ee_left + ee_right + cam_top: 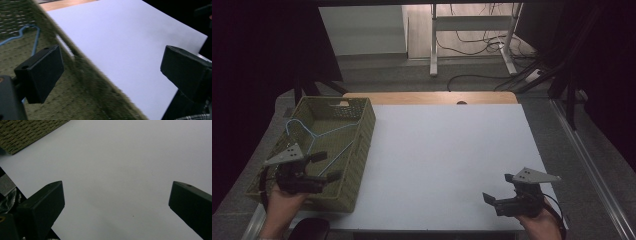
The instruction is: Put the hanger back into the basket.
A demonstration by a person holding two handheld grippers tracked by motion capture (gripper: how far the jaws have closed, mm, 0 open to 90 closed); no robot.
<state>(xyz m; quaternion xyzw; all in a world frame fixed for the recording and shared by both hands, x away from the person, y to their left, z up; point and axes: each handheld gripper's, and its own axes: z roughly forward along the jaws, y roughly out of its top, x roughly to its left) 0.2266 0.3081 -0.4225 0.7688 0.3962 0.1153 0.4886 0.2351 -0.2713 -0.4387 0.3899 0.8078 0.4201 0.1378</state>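
High view: left gripper [326, 166] over the basket's [362, 135] near corner, jaws spread, nothing between them. Blue hanger [319, 135] lies inside the basket. Right gripper [498, 190] over the table [447, 150], jaws apart, empty.

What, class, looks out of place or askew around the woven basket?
Little stands out. The blue hanger lies inside the green basket, slanted, its hook toward the far left corner. The basket sits at the white board's left edge. The left tongs, open, hover over the basket empty.
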